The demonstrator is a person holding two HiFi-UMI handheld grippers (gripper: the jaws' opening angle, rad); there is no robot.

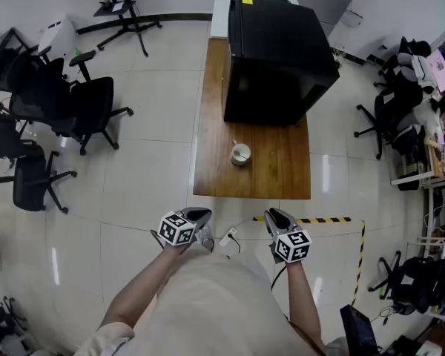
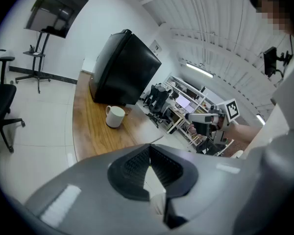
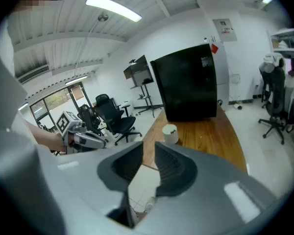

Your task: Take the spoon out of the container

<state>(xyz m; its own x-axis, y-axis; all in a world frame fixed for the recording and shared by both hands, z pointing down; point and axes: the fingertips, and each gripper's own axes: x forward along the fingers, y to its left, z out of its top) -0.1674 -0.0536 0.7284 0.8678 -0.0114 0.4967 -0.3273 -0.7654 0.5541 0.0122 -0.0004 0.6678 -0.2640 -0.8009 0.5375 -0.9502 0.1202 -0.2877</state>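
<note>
Left tool (image 2: 149,153) first: its tips are pinched together with nothing in them, clenched on air. Right tool (image 3: 148,153) has its pads a little apart, released, and through the gap I see only floor tile and the edge of the counter (image 1: 282,170). So neither one is carrying anything. I've got them both tipped slightly downward and held close to my body, one to each side. To me that's a ready stance, with nothing committed yet.

Now the container (image 1: 240,153), my reference for everything. It's a white mug standing upright on the bare wood, handle on its left from where I look down. Just beyond it sits the big black box (image 1: 278,50), which takes up the far end of the counter. On my side of it there is only open wood out to the near edge.

The spoon should be inside that container, but it's too small from here for me to make it out. I'd judge the job hasn't begun.

Both tools are well short of the container, hanging over the floor off the near edge. The left one is nearer-left of it, the right one nearer-right, so it sits roughly between their lines. Either could go in, though the right is the one already parted.
</note>
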